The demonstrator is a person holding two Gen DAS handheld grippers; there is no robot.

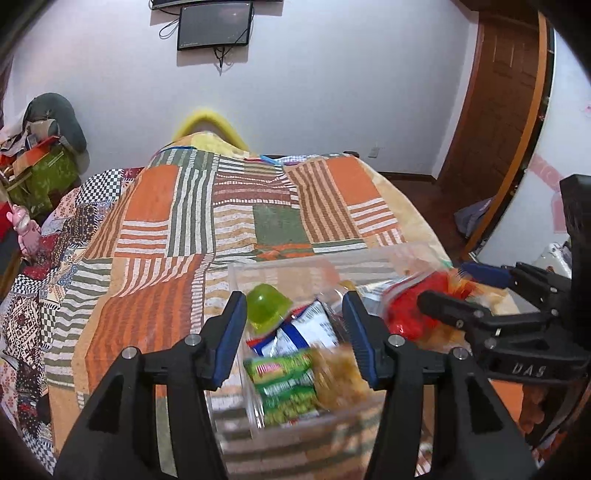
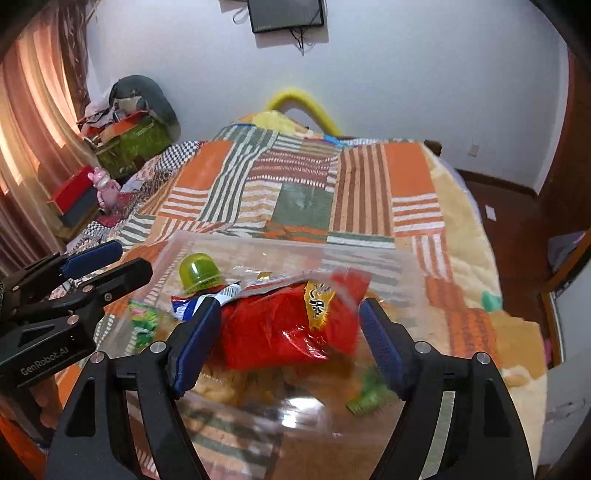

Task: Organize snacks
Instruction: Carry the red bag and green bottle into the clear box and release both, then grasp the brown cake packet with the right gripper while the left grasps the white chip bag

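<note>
Fingers [image 1: 356,325] of both grippers stand apart, gripping nothing, over the clear bin [image 2: 369,258] (red bag [image 2: 280,332] between the right pair)

A home bedroom: a bed under a patchwork quilt [image 1: 229,206], a wall-mounted screen [image 1: 214,24], curtains [image 2: 33,110] left, wooden door [image 1: 498,103] right.

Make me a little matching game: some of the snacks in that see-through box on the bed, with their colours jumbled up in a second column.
Things:
1. jelly cup
2. big crinkly bag
3. small packet with a white stripe
4. printed packet nearest the left camera

Colours:
A. blue and white
B. red
C. green with a red label
D. translucent lime green

Pairs: 1-D, 2-B, 3-A, 4-C
</note>
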